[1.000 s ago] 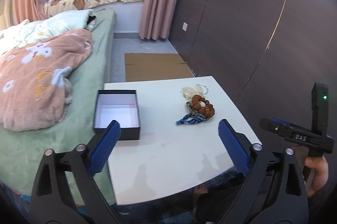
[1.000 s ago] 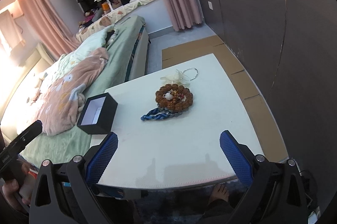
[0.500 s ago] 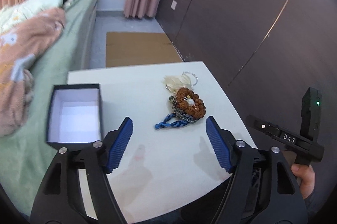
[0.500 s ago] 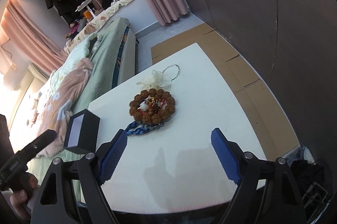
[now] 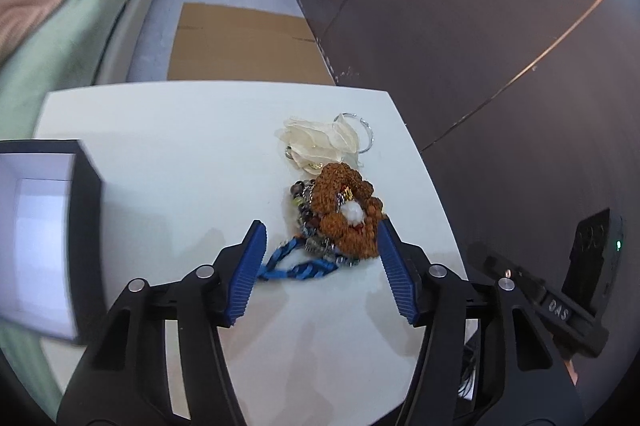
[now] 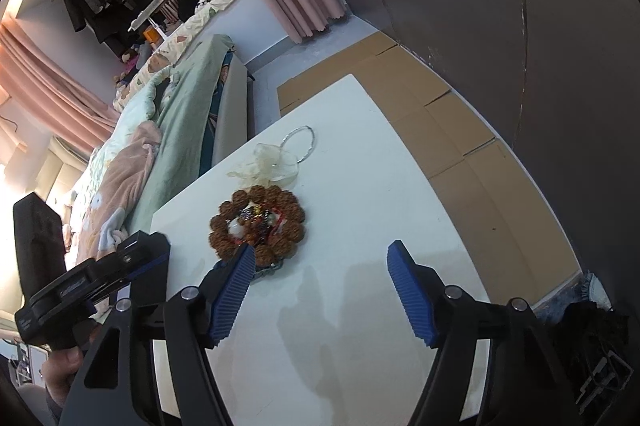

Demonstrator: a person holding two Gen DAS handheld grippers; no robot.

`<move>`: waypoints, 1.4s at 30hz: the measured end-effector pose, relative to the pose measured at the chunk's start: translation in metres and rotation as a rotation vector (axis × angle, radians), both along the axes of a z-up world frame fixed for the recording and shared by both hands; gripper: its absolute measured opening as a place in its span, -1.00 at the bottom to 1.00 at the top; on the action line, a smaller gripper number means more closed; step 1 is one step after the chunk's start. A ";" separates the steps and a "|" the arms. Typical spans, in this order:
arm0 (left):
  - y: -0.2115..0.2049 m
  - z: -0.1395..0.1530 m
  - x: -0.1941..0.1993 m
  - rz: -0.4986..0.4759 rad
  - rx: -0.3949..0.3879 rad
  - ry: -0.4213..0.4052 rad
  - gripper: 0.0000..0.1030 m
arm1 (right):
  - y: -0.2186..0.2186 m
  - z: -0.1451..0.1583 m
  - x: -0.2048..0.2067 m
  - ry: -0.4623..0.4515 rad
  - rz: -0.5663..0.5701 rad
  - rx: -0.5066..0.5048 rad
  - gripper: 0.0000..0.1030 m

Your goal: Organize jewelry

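Left tongs [image 5: 320, 262] have dropped in close since a second ago, spread apart around the jewelry pile [image 5: 336, 222] to scoop it toward the open box [image 5: 86, 226], while right tongs [image 6: 320, 282] hover apart over the surface [image 6: 360, 306].

One black open box with a white lining [image 5: 36, 226], one brown bead bracelet [image 5: 344, 210], one blue braided cord [image 5: 296, 264], one silver ring [image 6: 300, 142], one cream fabric flower [image 5: 316, 142], two blue-padded grippers.

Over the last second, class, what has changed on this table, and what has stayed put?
The left gripper has closed in on the jewelry pile, its open fingers now flanking the brown bead bracelet and blue cord. The right gripper also advanced, still open. Nothing is gripped. The pile and the black box lie where they were.
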State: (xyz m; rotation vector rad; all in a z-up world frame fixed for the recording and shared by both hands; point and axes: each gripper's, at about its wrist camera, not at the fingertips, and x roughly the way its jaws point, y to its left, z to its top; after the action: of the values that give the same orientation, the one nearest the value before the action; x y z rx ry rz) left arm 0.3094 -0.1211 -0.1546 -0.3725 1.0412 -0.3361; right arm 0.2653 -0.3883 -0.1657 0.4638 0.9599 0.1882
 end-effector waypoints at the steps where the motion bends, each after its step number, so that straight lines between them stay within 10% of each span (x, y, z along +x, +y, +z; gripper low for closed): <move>1: -0.002 -0.007 0.007 0.003 -0.011 0.017 0.05 | -0.001 -0.004 0.003 0.006 -0.001 0.003 0.32; 11: -0.014 -0.045 0.041 -0.007 -0.081 0.134 -0.21 | -0.003 -0.024 0.023 0.040 0.003 0.025 0.31; 13: -0.016 -0.043 0.042 -0.008 -0.068 0.133 -0.61 | -0.003 -0.025 0.026 0.043 0.000 0.033 0.31; 28: -0.013 0.031 0.021 -0.065 -0.118 0.003 -0.64 | 0.006 -0.007 0.051 0.024 -0.007 0.098 0.15; 42: 0.051 0.063 0.013 0.089 -0.040 -0.070 -0.64 | 0.050 -0.009 0.098 0.072 0.070 0.117 0.17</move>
State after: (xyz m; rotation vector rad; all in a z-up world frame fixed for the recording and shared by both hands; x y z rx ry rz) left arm 0.3219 -0.0704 -0.0914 -0.4385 0.9475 -0.2885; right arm 0.3634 -0.3385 -0.1747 0.5484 1.0404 0.2934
